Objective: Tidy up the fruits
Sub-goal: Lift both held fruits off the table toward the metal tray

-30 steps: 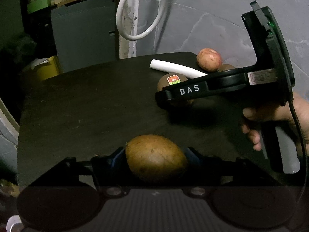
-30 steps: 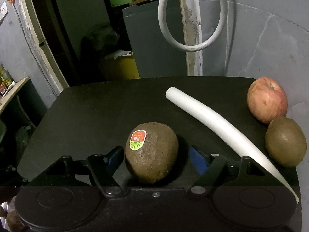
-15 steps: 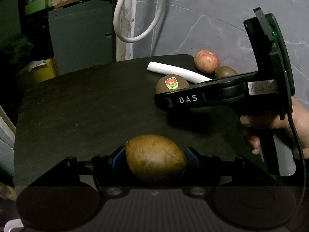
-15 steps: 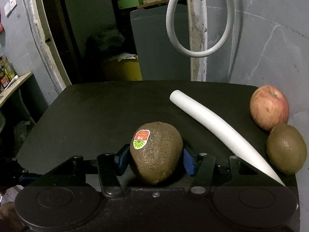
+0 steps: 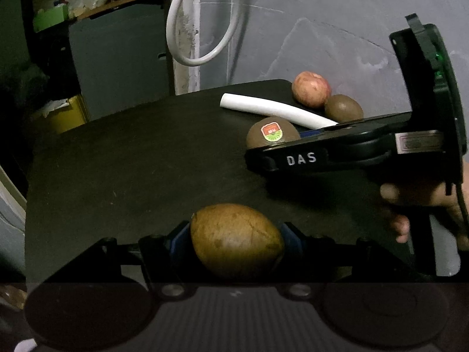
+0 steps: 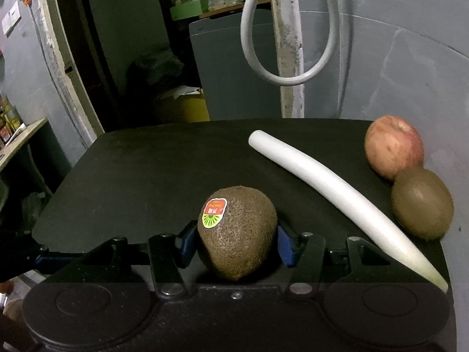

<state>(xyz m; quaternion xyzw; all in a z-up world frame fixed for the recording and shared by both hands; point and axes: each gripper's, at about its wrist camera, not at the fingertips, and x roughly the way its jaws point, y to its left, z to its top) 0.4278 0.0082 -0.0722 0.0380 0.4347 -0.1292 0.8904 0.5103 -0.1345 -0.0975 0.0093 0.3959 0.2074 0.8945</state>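
The left gripper (image 5: 236, 239) has its blue-padded fingers (image 5: 178, 242) set against both ends of a smooth tan-brown oval fruit (image 5: 236, 239), held about half spread, low over the near edge of the dark desk (image 5: 132, 170).

From the right wrist camera, the right gripper (image 6: 236, 242) has a stickered kiwi (image 6: 237, 231) between its fingers (image 6: 283, 245). Its jaws have just been closing, and the blue pads now sit against the kiwi's two flanks, a good deal narrower than the left pair. The kiwi stands with its blunt end up and its red-and-green label facing 10 o'clock.

In the left wrist view the same right gripper (image 5: 281, 139) reaches in from 3 o'clock, a hand (image 5: 422, 205) around its handle, with the stickered kiwi (image 5: 272, 133) showing above the arm marked DAS.

A white curved tube (image 6: 337, 190) (pipe or foam, cannot tell which) lies across the desk from 12 o'clock toward 4 o'clock of the stickered kiwi, just beside the right-hand finger. Past it, at 2 o'clock near the grey wall, a reddish apple (image 6: 394, 148) rests touching a second, plain kiwi (image 6: 422, 202), which sits nearer the camera.

A white hose loop (image 6: 287, 26) hangs on the wall behind the desk, at 12 o'clock.
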